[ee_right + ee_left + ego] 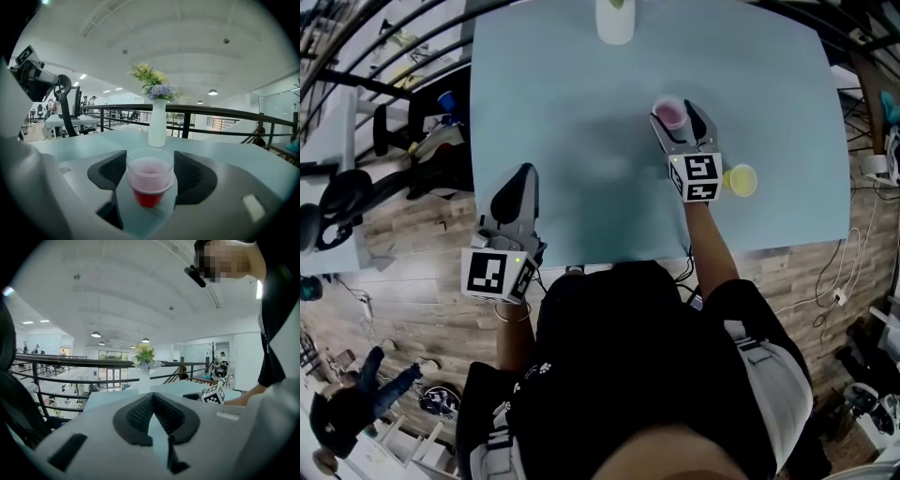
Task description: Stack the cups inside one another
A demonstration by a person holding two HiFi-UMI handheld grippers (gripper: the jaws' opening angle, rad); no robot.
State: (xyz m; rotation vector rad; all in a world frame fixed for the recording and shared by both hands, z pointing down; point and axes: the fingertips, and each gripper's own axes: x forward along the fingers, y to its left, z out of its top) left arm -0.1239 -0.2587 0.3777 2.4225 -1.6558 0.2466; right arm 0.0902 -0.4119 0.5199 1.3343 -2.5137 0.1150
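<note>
Right gripper (678, 116): released, jaws spread wide to either side of a red cup (150, 180), pads just beside its rim, no squeeze to be seen. Stands upright, mouth up, on the pale table (581, 112), straight ahead along the line of the jaws. Looks to have a clear cup already seated inside it, though hard to be sure. Well beyond it, at the far edge, a white vase (615, 21) of flowers.

Off to the right of that gripper's marker cube, back beside the wrist rather than ahead of the tips: a yellow cup (740, 180), also upright and mouth up, apart from the red one.

Left gripper (523, 180): clenched on nothing, tips together, hanging over the near edge of the table and well apart from both cups.

Hence the right hand as the nearer to both cups. Probably a matter of closing on the red cup, lifting it, then drawing back and rightward to bring it over the yellow one. With both mouths up, calls for lining up one upright axis above the other before lowering; off centre, risks tipping the light yellow cup.
</note>
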